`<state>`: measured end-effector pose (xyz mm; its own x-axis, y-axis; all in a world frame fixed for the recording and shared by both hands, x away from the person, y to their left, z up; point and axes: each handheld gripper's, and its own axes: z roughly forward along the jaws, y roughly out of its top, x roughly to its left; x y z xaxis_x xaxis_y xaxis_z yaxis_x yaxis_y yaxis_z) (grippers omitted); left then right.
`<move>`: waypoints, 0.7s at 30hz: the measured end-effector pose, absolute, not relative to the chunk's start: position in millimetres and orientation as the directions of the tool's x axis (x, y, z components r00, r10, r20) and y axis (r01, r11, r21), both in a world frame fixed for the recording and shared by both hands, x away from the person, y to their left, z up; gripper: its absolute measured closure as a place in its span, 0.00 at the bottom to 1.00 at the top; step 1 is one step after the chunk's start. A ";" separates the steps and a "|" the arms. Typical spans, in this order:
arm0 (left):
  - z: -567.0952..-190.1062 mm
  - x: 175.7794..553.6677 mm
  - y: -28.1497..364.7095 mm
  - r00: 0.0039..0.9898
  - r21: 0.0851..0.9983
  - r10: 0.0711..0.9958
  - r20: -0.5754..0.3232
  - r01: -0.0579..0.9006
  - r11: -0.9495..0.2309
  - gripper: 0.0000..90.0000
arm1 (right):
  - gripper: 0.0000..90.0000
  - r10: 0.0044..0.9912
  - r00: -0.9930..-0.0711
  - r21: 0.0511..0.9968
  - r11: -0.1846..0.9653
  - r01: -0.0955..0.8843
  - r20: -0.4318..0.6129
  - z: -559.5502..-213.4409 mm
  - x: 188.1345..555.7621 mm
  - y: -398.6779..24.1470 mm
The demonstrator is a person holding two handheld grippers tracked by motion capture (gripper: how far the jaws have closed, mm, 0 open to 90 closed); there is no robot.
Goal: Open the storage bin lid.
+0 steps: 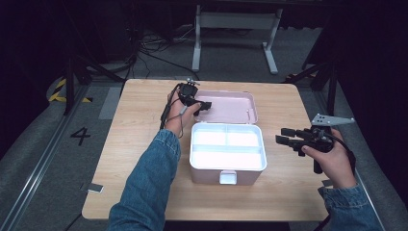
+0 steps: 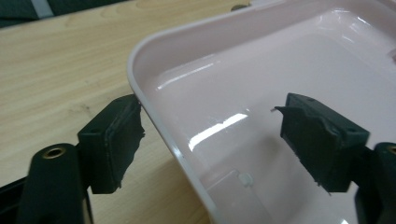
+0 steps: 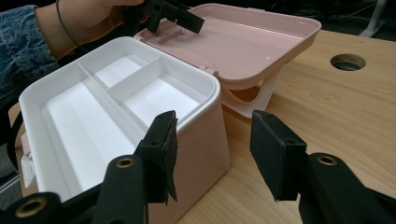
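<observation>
The left gripper has its jaws apart astride the rim of the pink lid, 1 outside over the tabletop and 1 inside over the glossy inner face, though whether either pad touches the rim is hard to tell, and the lid's far end is cut off. The right gripper also holds its jaws apart with nothing between them, just beside the near corner of the box. The box sits mid-tabletop with a white tray of 3 compartments, its front wall cut off here.
</observation>
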<state>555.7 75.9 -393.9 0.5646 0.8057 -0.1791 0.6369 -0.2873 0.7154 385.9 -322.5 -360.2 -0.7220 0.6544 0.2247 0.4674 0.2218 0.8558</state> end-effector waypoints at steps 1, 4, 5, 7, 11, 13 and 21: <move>-391.4 555.2 76.9 0.562 0.724 0.808 -0.177 0.630 -0.280 0.25 | 0.58 0.654 -0.722 0.856 0.220 0.467 0.226 -360.1 385.9 -322.7; -381.1 551.5 81.3 0.575 0.753 0.798 -0.182 0.603 -0.263 0.26 | 0.58 0.655 -0.721 0.859 0.216 0.465 0.225 -359.7 385.5 -323.0; -381.1 551.5 81.3 0.575 0.753 0.798 -0.182 0.603 -0.263 0.26 | 0.58 0.655 -0.721 0.859 0.216 0.465 0.225 -359.7 385.5 -323.0; -373.4 547.0 82.9 0.586 0.767 0.791 -0.177 0.586 -0.263 0.26 | 0.58 0.657 -0.719 0.859 0.214 0.465 0.226 -359.6 385.6 -322.6; -355.9 533.8 86.0 0.612 0.791 0.773 -0.169 0.552 -0.263 0.26 | 0.58 0.656 -0.720 0.858 0.217 0.466 0.226 -360.4 386.2 -320.8; -348.3 527.0 87.6 0.624 0.803 0.764 -0.165 0.534 -0.263 0.25 | 0.58 0.653 -0.723 0.856 0.220 0.467 0.226 -360.9 386.6 -320.1; -324.1 494.9 97.2 0.652 0.800 0.754 -0.084 0.495 -0.339 0.24 | 0.58 0.664 -0.715 0.853 0.223 0.471 0.220 -361.4 388.7 -319.3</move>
<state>494.9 97.2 -324.1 0.6517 0.7539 -0.0838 0.4951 -0.3390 0.7999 388.7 -319.3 -361.4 -0.7146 0.6639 0.2205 0.4709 0.2235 0.8534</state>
